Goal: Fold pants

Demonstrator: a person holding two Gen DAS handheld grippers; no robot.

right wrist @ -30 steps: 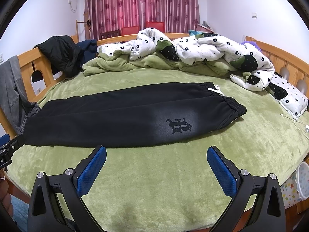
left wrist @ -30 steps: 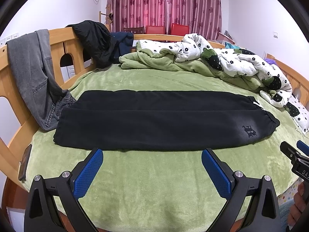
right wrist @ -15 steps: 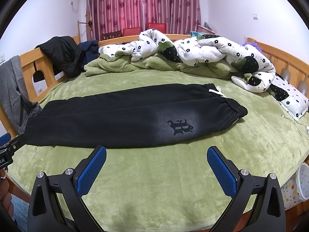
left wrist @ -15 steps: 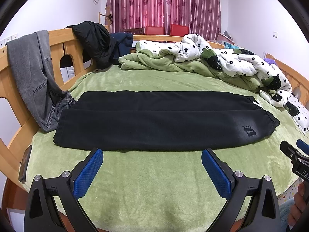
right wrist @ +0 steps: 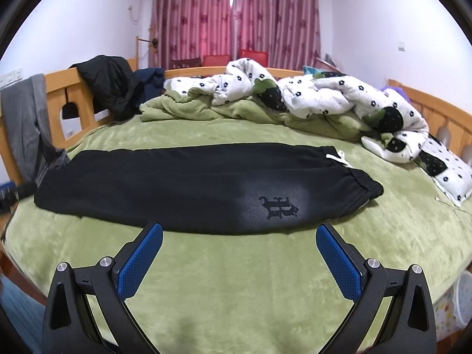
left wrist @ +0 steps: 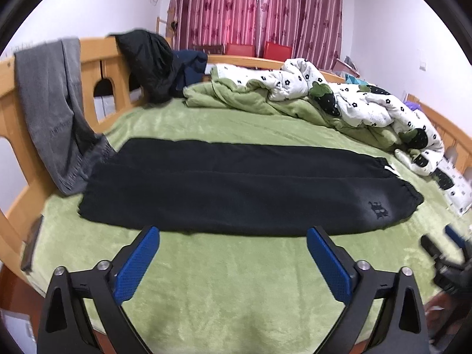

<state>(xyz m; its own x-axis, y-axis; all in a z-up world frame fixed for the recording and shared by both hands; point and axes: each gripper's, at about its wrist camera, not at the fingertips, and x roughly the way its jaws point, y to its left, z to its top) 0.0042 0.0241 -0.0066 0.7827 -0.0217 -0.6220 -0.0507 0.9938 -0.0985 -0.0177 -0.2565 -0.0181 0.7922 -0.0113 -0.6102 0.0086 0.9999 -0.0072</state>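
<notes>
The bed (left wrist: 236, 289) fills most of what I see, covered in a green fleece blanket, with a wooden frame (right wrist: 59, 88) curving round its far side. A rumpled quilt (right wrist: 324, 97), white with black flowers and green lining, is heaped along the back. The pants (left wrist: 236, 188) lie flat across the middle of the bed, black, already folded lengthwise with one leg on the other; the waistband with its white drawstring (right wrist: 339, 157) points to my right and the cuffs to my left. A dark logo (right wrist: 277, 206) sits on the upper leg near the waist. Grey jeans (left wrist: 56, 112) hang over the frame on the left, their lower end touching the cuff end of the pants, and a black jacket (left wrist: 150, 65) is draped further along the rail.

My left gripper (left wrist: 233, 253) hovers over the blanket just short of the pants' near edge, spread wide and holding nothing. My right gripper (right wrist: 239, 250) is likewise wide apart and empty, near the logo.
</notes>
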